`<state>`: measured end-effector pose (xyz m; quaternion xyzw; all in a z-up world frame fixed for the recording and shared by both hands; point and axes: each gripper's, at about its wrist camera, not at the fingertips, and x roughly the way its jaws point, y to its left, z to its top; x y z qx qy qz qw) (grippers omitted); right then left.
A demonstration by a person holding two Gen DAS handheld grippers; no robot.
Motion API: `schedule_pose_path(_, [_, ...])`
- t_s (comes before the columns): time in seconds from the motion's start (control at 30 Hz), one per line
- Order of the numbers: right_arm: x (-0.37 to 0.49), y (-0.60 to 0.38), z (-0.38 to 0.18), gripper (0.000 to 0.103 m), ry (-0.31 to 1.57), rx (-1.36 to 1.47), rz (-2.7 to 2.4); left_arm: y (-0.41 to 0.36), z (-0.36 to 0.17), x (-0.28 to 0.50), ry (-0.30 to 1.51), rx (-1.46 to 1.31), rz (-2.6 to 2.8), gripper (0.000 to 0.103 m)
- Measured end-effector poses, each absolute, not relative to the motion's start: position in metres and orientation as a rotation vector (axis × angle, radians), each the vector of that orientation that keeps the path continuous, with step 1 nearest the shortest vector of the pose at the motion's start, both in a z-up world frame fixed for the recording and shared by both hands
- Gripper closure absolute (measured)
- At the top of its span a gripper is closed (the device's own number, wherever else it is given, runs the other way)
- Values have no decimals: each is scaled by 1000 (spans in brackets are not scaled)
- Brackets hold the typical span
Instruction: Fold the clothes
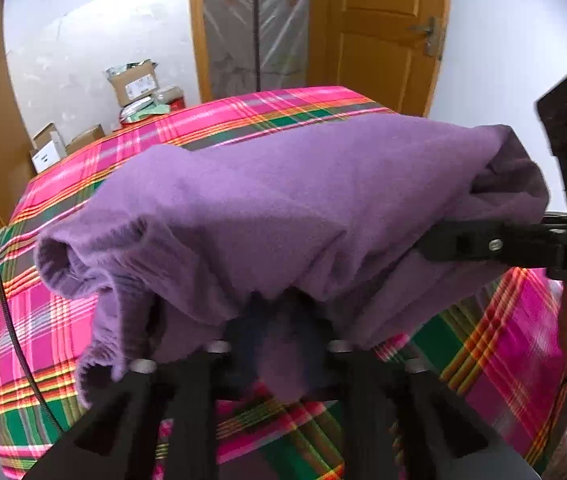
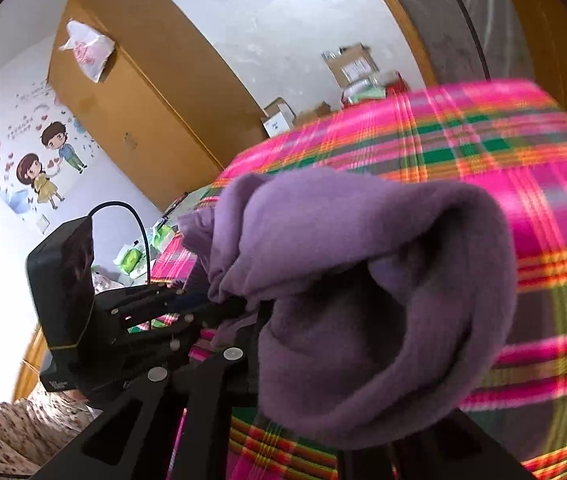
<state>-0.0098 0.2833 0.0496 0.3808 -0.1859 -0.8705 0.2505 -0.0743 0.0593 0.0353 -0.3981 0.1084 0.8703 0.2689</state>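
Two grippers clasped one purple garment (image 1: pixel 283 208) above the plaid-covered counter (image 1: pixel 503 340): the left gripper (image 1: pixel 279 344) pinched its bunched near edge, while the right gripper (image 1: pixel 435 240) clamped its right side. Cardboard boxes (image 1: pixel 133 82) sat beyond the counter, near a wooden door (image 1: pixel 379 32).

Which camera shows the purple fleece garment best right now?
The left wrist view: the purple fleece garment spreads across the frame, both grippers pinching its edges. The right wrist view shows only one bunched, partly blurred end.
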Motion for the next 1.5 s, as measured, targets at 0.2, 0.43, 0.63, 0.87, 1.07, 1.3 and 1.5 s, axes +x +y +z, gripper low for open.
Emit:
schedule_pose_path(0.2, [-7,295,75,96,-418,973,-2474,46,56,-73,173,-1026,2385,98])
schedule_pose_path(0.43, [-8,309,116,96,-210,909,-2649,41,69,-69,114,-1004,2413,98])
schedule_pose_path(0.63, [-10,308,131,96,30,893,-2779,41,72,-65,98,-987,2426,98])
schedule_pose_path(0.87, [-14,315,94,95,68,1070,-2787,27,56,-71,61,-1072,2440,98])
schedule_pose_path(1.07, [-11,328,74,91,26,1183,-2738,-2,52,-74,-23,-1119,2458,81])
schedule_pose_path(1.3, [8,331,74,82,75,1213,-2724,-25,49,-83,-260,-1220,2368,58])
schedule_pose_path(1.5, [31,342,87,82,104,1207,-2802,-17,44,-96,-335,-1281,2318,51])
